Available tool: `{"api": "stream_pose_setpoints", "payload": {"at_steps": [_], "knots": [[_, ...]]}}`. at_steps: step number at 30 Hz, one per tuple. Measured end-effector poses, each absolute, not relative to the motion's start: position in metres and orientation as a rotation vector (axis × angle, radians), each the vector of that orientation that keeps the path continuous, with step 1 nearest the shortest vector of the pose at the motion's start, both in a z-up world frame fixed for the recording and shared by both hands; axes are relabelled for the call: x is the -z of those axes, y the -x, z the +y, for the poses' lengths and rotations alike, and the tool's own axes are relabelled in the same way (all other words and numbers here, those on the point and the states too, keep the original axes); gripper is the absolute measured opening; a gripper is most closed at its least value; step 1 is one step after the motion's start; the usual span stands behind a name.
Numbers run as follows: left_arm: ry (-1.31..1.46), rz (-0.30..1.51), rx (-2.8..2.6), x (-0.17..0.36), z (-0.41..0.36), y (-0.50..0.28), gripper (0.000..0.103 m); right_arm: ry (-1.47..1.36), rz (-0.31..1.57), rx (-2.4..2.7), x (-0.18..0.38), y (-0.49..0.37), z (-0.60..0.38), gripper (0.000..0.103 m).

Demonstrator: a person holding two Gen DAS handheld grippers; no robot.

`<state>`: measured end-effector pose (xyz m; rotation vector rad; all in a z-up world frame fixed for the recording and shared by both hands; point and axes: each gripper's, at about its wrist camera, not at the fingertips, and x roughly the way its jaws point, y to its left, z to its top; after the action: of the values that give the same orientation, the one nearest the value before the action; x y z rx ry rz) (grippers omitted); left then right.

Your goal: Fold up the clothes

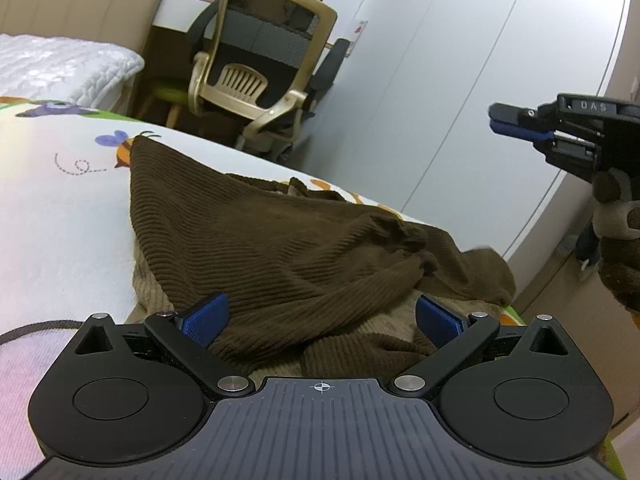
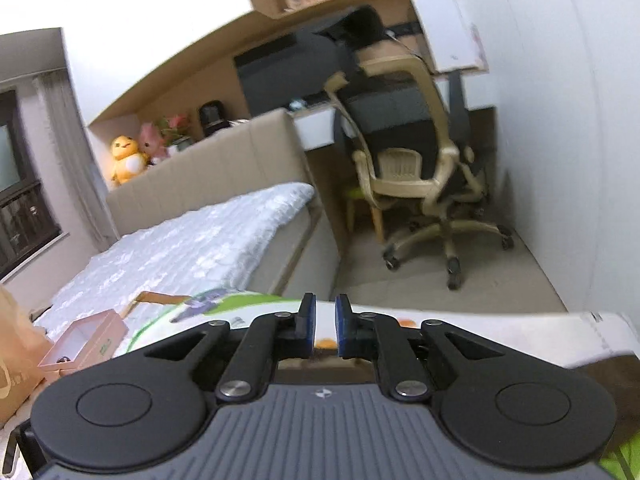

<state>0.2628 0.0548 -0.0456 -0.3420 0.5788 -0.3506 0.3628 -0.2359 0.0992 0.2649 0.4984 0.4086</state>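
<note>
A brown ribbed garment (image 1: 280, 240) lies bunched on a white mat with cartoon prints (image 1: 60, 200). My left gripper (image 1: 322, 316) is open just above the garment's near edge. Its blue pads (image 1: 208, 320) stand wide apart, with folds of the cloth lying between them, and they do not press on it. My right gripper (image 1: 498, 120) is raised in the air at the right, well clear of the garment, with a hand in a brown sleeve (image 1: 616, 208) holding it. In the right wrist view its jaws (image 2: 325, 320) are nearly together with nothing between them.
A beige office chair (image 1: 264, 64) stands beyond the mat's far edge, next to a white wardrobe (image 1: 460, 80). A bed with a white quilt (image 2: 180, 248) is on the left. A pink box (image 2: 88, 340) and a brown paper bag (image 2: 16, 352) sit near the mat's left side.
</note>
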Motion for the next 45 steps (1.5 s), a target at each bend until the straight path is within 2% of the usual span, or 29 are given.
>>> {"api": "stream_pose_setpoints", "payload": {"at_steps": [2,3,4,7,14,19,22,23,24,25,26,28,34,38,42,45], "knots": [[0.344,0.580,0.353,0.046,0.055,-0.263,0.102,-0.306,0.535,-0.345,-0.090,-0.360,-0.261,0.035],[0.347,0.581,0.355,0.046,0.056,-0.263,0.102,-0.326,0.554,-0.313,-0.086,-0.358,-0.273,0.051],[0.349,0.582,0.357,0.046,0.056,-0.263,0.103,-0.346,0.572,-0.281,-0.081,-0.357,-0.285,0.060],[0.350,0.583,0.359,0.046,0.056,-0.263,0.103,-0.454,0.616,-0.166,-0.060,-0.349,-0.334,0.068],[0.348,0.586,0.359,0.046,0.054,-0.262,0.103,-0.899,0.736,0.119,0.033,-0.330,-0.441,0.071],[0.351,0.586,0.359,0.046,0.055,-0.261,0.103,-1.207,0.700,0.107,0.086,-0.350,-0.466,0.071],[0.357,0.586,0.360,0.046,0.056,-0.262,0.103,-1.246,0.698,0.059,0.102,-0.378,-0.467,0.071],[0.360,0.586,0.361,0.046,0.056,-0.262,0.103,-1.232,0.695,0.061,0.105,-0.388,-0.465,0.070],[0.363,0.585,0.361,0.046,0.056,-0.262,0.103,-1.216,0.694,0.063,0.104,-0.399,-0.461,0.065],[0.366,0.584,0.362,0.046,0.057,-0.262,0.103,-1.201,0.694,0.064,0.102,-0.410,-0.456,0.052],[0.369,0.583,0.363,0.046,0.057,-0.262,0.103,-1.182,0.689,0.055,0.099,-0.414,-0.452,0.045],[0.375,0.582,0.364,0.047,0.058,-0.262,0.103,-1.111,0.656,0.004,0.082,-0.414,-0.444,0.025],[0.386,0.576,0.368,0.046,0.059,-0.261,0.103,-0.752,0.517,-0.176,-0.026,-0.389,-0.379,0.013],[0.392,0.559,0.371,0.044,0.059,-0.259,0.103,-0.496,0.461,-0.330,-0.093,-0.373,-0.296,0.013],[0.389,0.551,0.373,0.042,0.058,-0.258,0.103,-0.326,0.501,-0.511,-0.119,-0.368,-0.203,0.013],[0.377,0.561,0.378,0.042,0.057,-0.259,0.103,-0.181,0.541,-0.597,-0.117,-0.365,-0.136,0.013]]}}
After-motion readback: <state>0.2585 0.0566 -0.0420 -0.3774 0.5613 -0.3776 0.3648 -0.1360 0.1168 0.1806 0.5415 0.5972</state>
